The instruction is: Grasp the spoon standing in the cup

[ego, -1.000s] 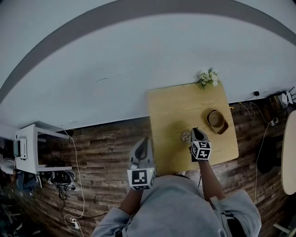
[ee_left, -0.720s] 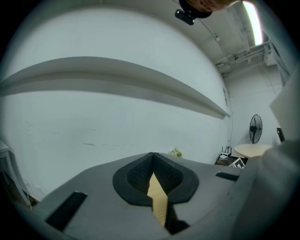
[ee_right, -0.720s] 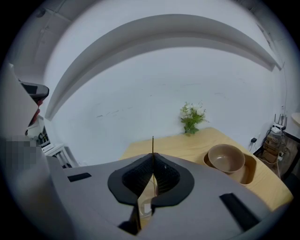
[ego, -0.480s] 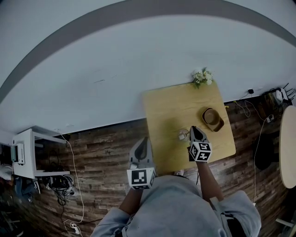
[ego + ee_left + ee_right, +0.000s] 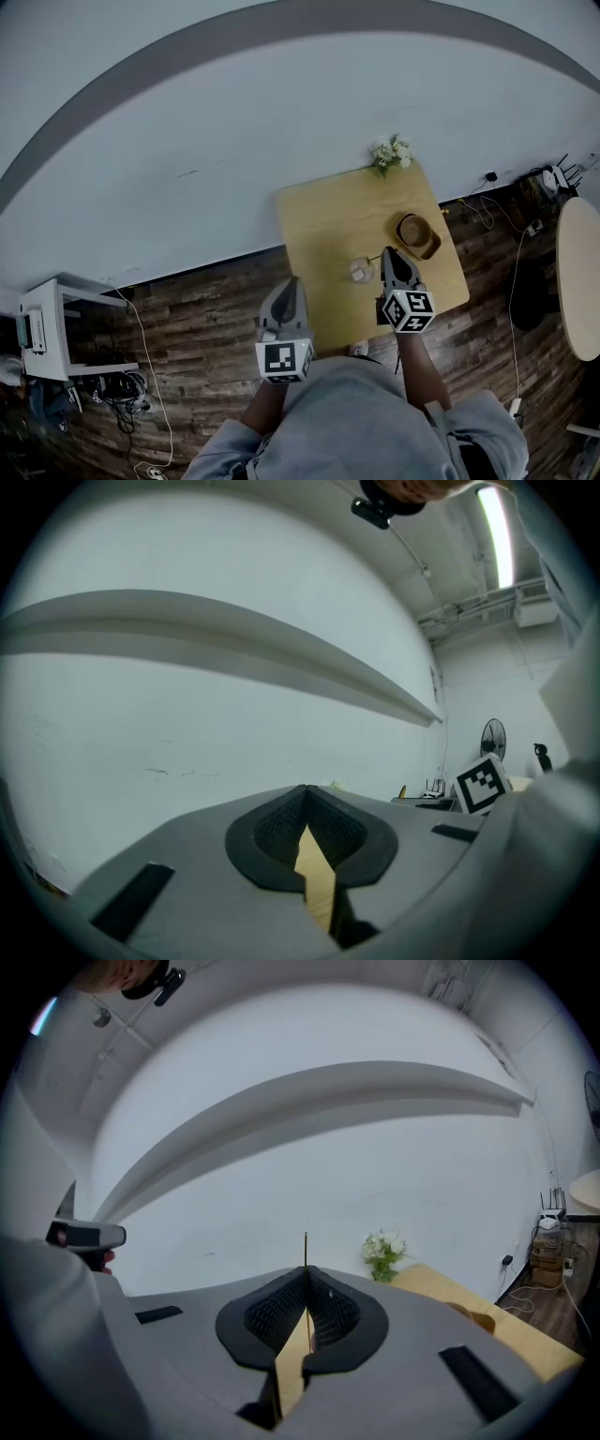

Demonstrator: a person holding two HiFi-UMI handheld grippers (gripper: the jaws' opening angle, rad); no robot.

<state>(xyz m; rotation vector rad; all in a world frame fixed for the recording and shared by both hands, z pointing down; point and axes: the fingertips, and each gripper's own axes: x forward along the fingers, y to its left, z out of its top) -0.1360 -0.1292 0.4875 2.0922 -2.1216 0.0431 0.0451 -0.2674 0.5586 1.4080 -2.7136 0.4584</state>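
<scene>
A small pale cup [image 5: 361,272] stands on the yellow table [image 5: 319,220] near its front edge. The thin spoon [image 5: 374,259] leans out of it to the right, toward my right gripper [image 5: 389,255] just beside the cup. In the right gripper view the right gripper [image 5: 307,1276] is shut on the spoon [image 5: 306,1249], whose slim handle sticks up between the pads. My left gripper [image 5: 292,284] hangs over the wooden floor left of the table. In its own view the left gripper [image 5: 306,795] is shut with nothing in it.
A brown bowl [image 5: 416,234] sits on the table right of the cup. White flowers [image 5: 391,151] stand at the table's far edge by the wall. A round white table [image 5: 579,281] is at the right, a white shelf unit [image 5: 37,323] at the left, and cables lie on the floor.
The whole head view has drifted, so the table lies further left. My right gripper stays beside the cup, and the spoon's handle now shows reaching its tips. The left gripper keeps its place.
</scene>
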